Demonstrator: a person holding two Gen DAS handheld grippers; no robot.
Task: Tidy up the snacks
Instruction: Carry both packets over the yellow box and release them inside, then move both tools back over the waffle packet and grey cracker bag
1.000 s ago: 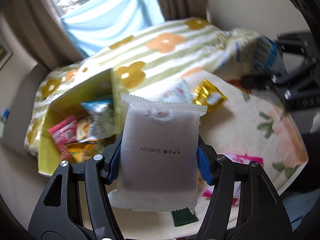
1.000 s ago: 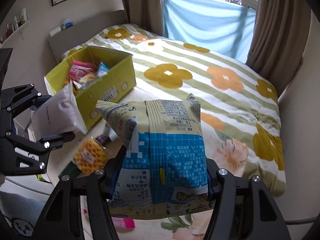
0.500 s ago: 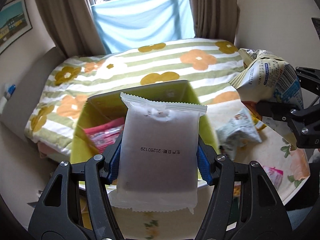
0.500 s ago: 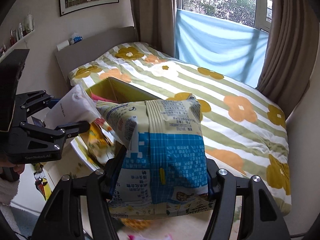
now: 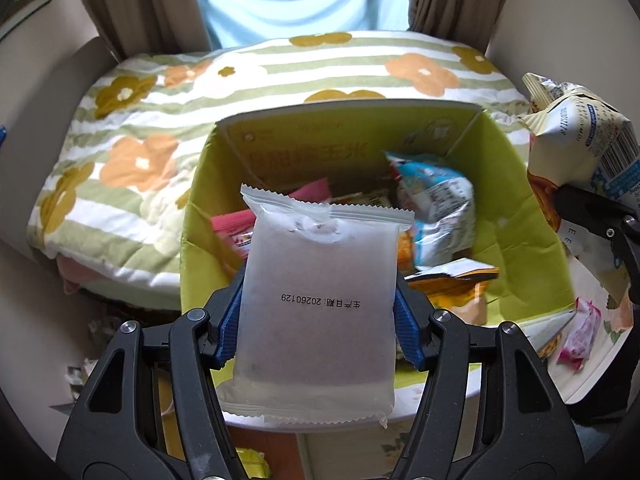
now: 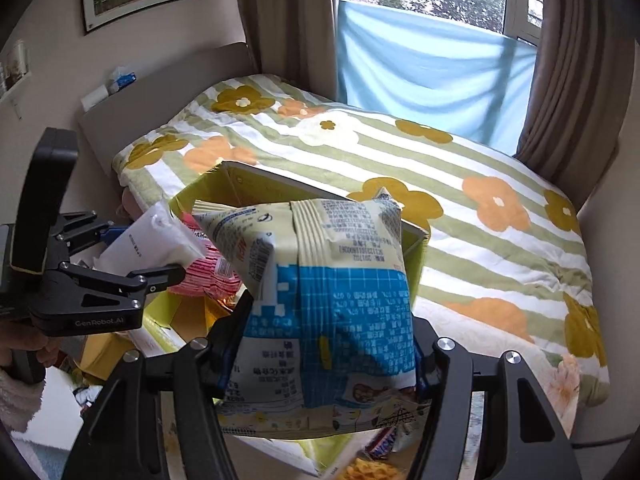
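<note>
Several snacks are already stowed in the green box (image 5: 516, 184), centre frame. A frosted white packet (image 5: 320, 304) is pinched by the left gripper (image 5: 320, 320), a blue-and-cream bag (image 6: 332, 300) by the right gripper (image 6: 320, 356); loose packets (image 5: 576, 336), lower right, remain outside.

A white packet (image 5: 316, 312) hides the near middle of the green box (image 5: 516, 216). The print on the box's far wall is blurred. A blue-and-cream bag (image 6: 332, 304) covers the box's far corner in the right wrist view.

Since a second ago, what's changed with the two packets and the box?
Both grippers carried their packets across: the white packet in the left gripper now hangs over the open yellow-green box, and the blue-and-cream bag in the right gripper beside it. Both grips unchanged; nothing released.
</note>
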